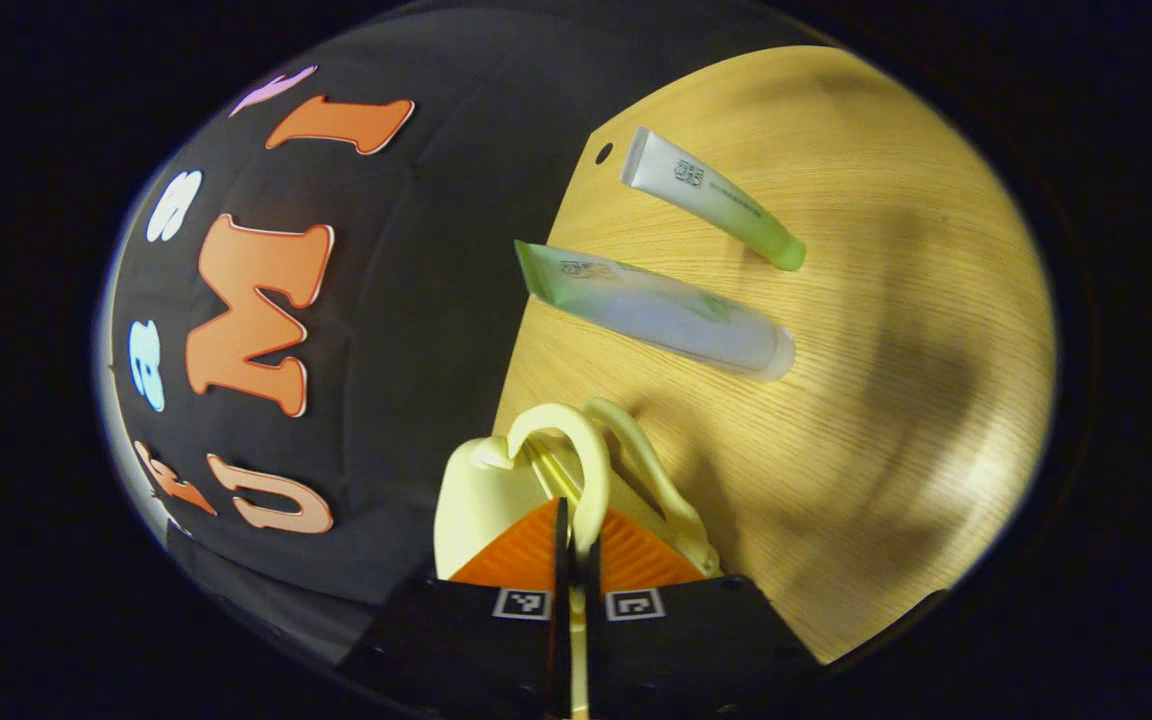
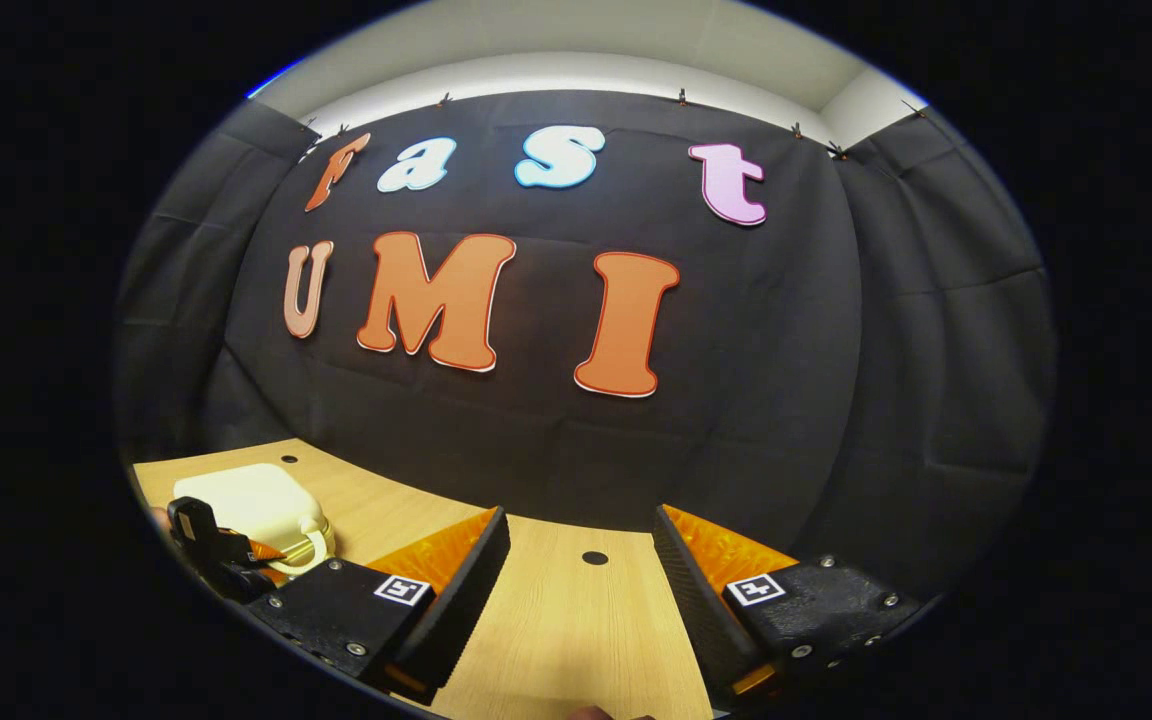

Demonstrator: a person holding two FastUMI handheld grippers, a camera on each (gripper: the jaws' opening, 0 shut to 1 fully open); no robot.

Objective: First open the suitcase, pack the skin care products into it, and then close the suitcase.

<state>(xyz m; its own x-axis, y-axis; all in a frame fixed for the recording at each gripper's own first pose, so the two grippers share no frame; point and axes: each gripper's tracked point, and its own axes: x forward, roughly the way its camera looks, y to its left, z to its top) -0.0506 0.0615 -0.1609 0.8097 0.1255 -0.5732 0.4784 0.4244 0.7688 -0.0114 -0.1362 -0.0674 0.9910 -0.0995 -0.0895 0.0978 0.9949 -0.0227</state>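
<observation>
With tongs (image 1: 572, 545) pinching, suitcase handle (image 1: 581, 455) upright.

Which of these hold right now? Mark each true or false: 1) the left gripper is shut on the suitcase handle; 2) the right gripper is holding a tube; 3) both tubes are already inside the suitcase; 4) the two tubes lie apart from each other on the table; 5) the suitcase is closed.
1) True: the left gripper has both fingers pinched on a handle of the suitcase.
2) False: the right gripper is open and empty above the table.
3) False: the small tube and the large tube lie on the table outside it.
4) True: bare wood shows between them.
5) True: it looks shut, both handles together.
</observation>
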